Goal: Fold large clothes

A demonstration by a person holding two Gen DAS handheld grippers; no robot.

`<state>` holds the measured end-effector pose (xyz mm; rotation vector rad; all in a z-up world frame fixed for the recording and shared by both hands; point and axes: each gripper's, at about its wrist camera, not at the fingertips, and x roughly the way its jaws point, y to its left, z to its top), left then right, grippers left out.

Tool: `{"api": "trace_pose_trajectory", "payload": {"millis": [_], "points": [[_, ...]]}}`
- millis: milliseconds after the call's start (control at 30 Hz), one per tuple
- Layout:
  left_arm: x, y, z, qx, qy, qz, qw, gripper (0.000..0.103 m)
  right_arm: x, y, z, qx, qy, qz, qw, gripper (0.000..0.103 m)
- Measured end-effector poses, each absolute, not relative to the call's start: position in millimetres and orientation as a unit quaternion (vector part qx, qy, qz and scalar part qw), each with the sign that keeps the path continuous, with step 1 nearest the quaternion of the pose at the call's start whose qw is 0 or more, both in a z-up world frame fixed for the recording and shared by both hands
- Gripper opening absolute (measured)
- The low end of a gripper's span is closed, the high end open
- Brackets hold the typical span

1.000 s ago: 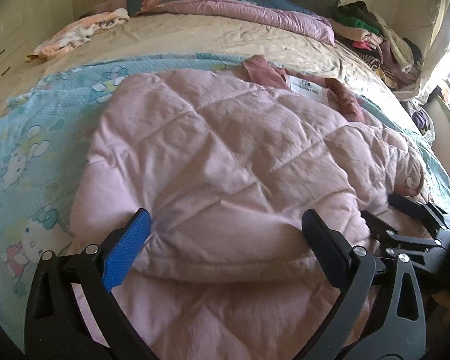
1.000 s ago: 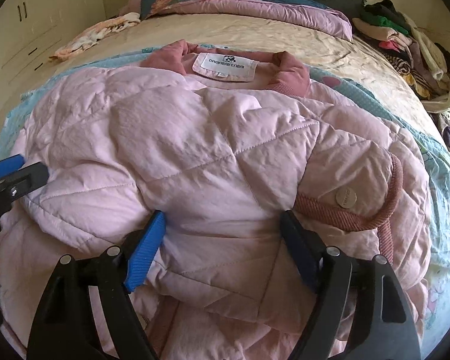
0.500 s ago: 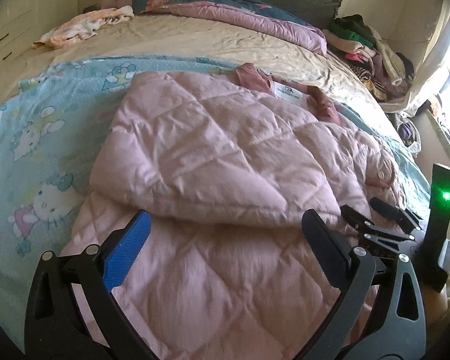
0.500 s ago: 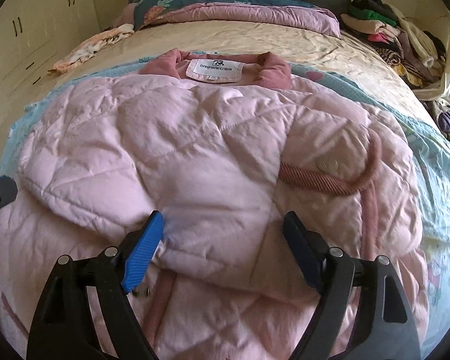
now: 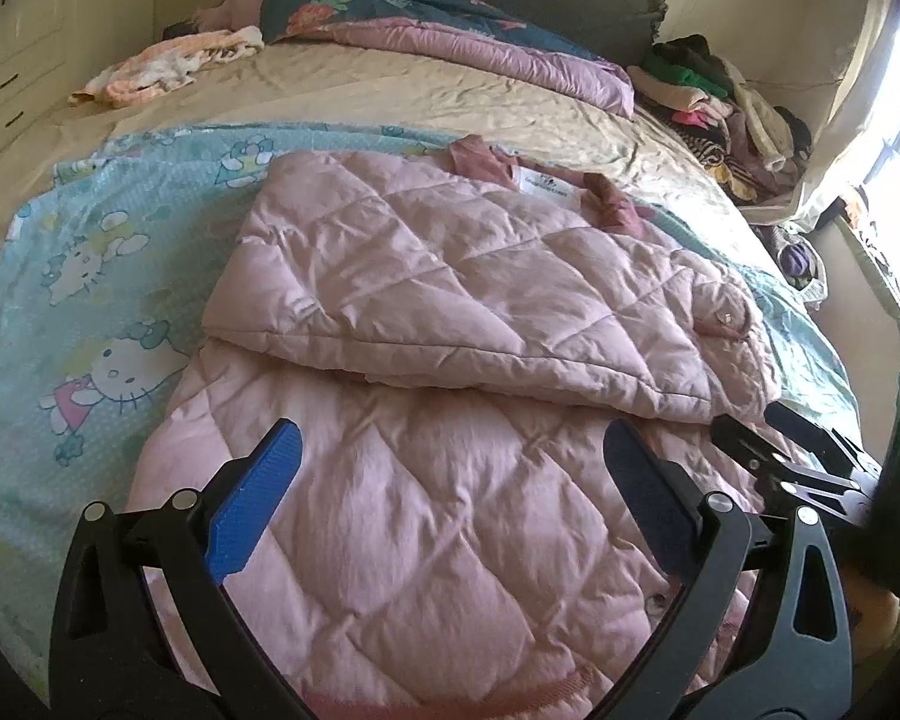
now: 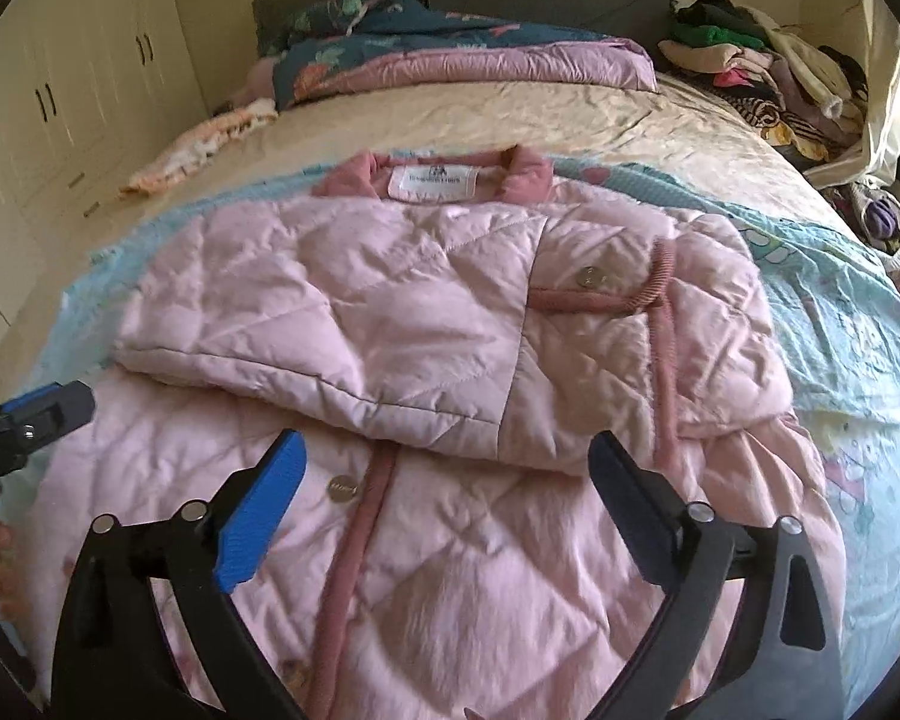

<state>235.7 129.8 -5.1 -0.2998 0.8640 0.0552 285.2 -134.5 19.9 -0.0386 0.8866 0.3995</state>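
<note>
A pink quilted jacket (image 5: 450,276) (image 6: 390,312) lies on the bed with its collar and white label (image 6: 432,183) at the far end. Both sleeves are folded across its chest. Over the jacket's lower half hangs my left gripper (image 5: 450,468), open, with only fabric below it. My right gripper (image 6: 450,468) hovers above the hem area near a dark pink trim strip (image 6: 354,546); its jaws are opening and nothing is between them. The right gripper (image 5: 792,450) also shows at the right edge of the left wrist view, and the left gripper's tip (image 6: 48,408) at the left edge of the right wrist view.
A light blue cartoon-print sheet (image 5: 102,276) lies under the jacket on the beige bed (image 6: 600,120). Folded purple and floral quilts (image 6: 480,60) sit near the headboard, a clothes pile (image 6: 768,72) at the far right, a small peach garment (image 5: 168,66) at the far left. White cupboards (image 6: 60,90) stand left.
Both grippers have pulled back and up from the folded sleeves toward the jacket's hem, so more of the lower jacket shows. The right jaws stand wider than before.
</note>
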Motion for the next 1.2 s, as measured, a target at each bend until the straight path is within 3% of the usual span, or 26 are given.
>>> {"api": "trace_pose_trajectory", "payload": {"millis": [1200], "points": [[155.3,97.7,66.8,-0.125,0.341,0.004,0.932,0.095,176.7,-193.9,124.0,0.025,0.324,0.192,0.926,0.099]]}}
